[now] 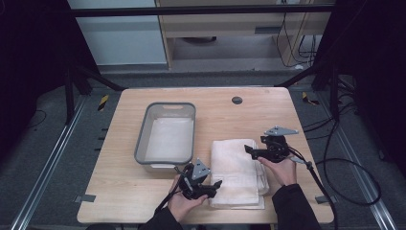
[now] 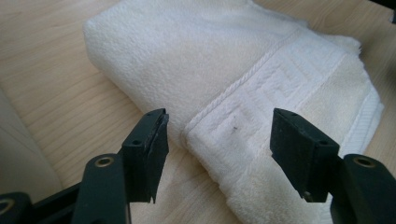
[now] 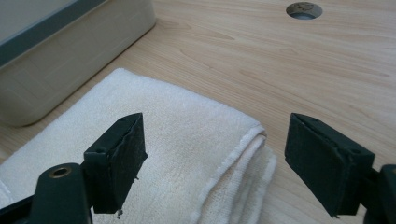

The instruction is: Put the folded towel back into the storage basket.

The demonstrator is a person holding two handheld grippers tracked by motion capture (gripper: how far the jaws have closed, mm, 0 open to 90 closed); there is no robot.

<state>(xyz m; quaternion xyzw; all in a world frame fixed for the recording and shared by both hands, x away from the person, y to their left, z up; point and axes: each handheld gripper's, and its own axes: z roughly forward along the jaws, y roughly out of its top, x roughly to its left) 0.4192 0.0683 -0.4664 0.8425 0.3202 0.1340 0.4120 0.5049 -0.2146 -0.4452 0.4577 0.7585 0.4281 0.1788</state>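
Nearest to us in the high view, our left hand (image 1: 184, 200) holds the left gripper (image 1: 216, 184) at the near left corner of the folded white towel (image 1: 237, 165), its jaws pointing right onto the cloth. The left gripper view gives what the high view cannot: the jaws stand wide apart, with the towel's woven key-pattern border (image 2: 261, 105) and its near folded edge lying between them. Neither pad presses on the cloth, and we cannot tell whether the tips touch it.

A little farther on, our right hand (image 1: 282, 168) holds the right gripper (image 1: 250, 150) at the towel's right edge, pointing left. The right gripper view (image 3: 212, 154) shows the jaws spread just as wide, hanging over the towel's stacked layers where the fold ends, the left jaw above the cloth and the right jaw above bare wood. Nothing is pinched here either. Only the high view shows the grey three-cornered plate (image 1: 280, 130) on top of this gripper and the cable (image 1: 330, 165) trailing off the table's right side.

The towel lies on the near right part of the wooden table (image 1: 249, 117), just beside a grey-rimmed tub (image 1: 165, 132) on its left. Beyond both, near the far edge, sits a small round hole (image 1: 236, 100), which the right gripper view also catches.
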